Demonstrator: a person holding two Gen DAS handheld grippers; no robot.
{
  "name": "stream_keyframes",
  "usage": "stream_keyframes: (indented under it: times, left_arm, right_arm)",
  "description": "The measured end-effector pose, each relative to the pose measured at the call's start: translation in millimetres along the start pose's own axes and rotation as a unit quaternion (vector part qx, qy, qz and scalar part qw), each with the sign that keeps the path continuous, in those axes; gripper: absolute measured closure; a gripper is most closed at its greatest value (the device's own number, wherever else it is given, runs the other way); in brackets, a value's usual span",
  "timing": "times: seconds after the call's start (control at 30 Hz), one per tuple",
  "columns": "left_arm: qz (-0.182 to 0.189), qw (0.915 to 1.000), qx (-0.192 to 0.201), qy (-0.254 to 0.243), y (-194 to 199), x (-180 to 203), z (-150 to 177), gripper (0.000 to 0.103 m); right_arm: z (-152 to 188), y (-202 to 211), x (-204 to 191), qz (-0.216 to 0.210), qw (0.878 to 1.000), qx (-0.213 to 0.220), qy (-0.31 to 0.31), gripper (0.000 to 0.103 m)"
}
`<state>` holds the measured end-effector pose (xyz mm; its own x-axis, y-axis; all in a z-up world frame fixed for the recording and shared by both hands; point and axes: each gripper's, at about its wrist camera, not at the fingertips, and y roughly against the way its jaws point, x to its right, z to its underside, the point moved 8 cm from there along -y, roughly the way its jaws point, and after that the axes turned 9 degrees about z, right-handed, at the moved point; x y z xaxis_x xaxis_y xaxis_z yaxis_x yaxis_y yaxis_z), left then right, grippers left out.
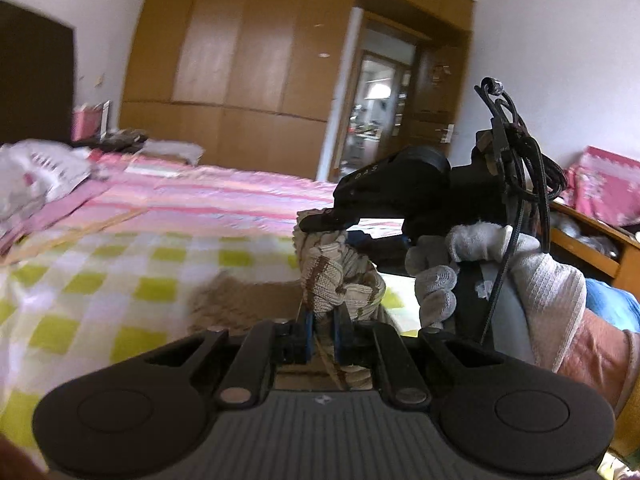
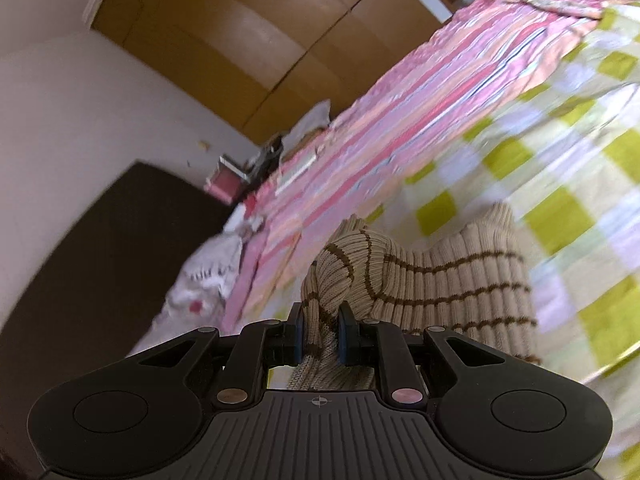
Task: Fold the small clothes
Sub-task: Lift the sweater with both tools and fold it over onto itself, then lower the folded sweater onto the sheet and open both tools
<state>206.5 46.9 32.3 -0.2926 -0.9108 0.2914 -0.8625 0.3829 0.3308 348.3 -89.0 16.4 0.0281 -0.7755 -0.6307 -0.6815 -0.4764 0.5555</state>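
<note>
I have both claws, left gripper [image 1: 322, 330] and right gripper [image 2: 320, 334], pinching the knit garment [image 2: 440, 280], bunched between them above the checked blanket [image 2: 540, 152].

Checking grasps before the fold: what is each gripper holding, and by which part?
Both hold the beige brown-striped knit garment: the left gripper and the right gripper are each shut on a bunched fold of it; which part cannot be told.

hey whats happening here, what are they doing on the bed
A person holding a gripper in each hand is handling a small beige ribbed knit garment with brown stripes over a green-and-white checked blanket. The left gripper and the right gripper are both shut on bunched parts of the knit, holding it lifted. The gloved right hand shows in the left view. No fold is visible yet.
</note>
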Motion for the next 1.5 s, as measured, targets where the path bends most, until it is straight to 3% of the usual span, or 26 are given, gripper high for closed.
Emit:
stream_keyframes:
  times: [0.3, 0.67, 0.83, 0.97, 1.03, 1.13, 1.27, 1.37, 1.5]
  left_arm:
    - [-0.042, 0.9974, -0.035, 0.046, 2, -64, 27, 0.087]
    - [-0.061, 0.9941, -0.073, 0.053, 16, -81, 46, 0.086]
    - [-0.095, 0.9916, -0.065, 0.059, 35, -88, 47, 0.083]
    - [-0.109, 0.9917, -0.034, 0.058, 50, -88, 32, 0.082]
    - [-0.1, 0.9937, -0.026, 0.043, 49, -81, 19, 0.072]
    - [-0.076, 0.9961, -0.035, 0.028, 26, -72, 8, 0.063]
    - [-0.044, 0.9952, -0.074, 0.045, -21, -72, 10, 0.061]
    - [-0.051, 0.992, -0.098, 0.061, -44, -80, 15, 0.061]
    - [-0.059, 0.9894, -0.1, 0.087, -52, -95, 15, 0.061]
  right_arm:
    - [46, -54, -28, 0.039, 0.997, -0.046, 0.058, 0.086]
    - [70, -81, -44, 0.058, 0.99, -0.081, 0.098, 0.078]
    - [68, -73, -55, 0.04, 0.989, -0.086, 0.113, 0.078]
    - [58, -56, -63, 0.007, 0.991, -0.08, 0.111, 0.078]
    - [50, -42, -65, 0.001, 0.99, -0.066, 0.121, 0.078]
    - [37, -15, -58, 0.008, 0.99, -0.04, 0.138, 0.078]
    - [34, 15, -36, 0.032, 0.987, -0.026, 0.155, 0.077]
    - [39, 31, -13, 0.058, 0.983, -0.024, 0.171, 0.077]
    - [52, 38, 7, 0.067, 0.981, -0.036, 0.176, 0.077]
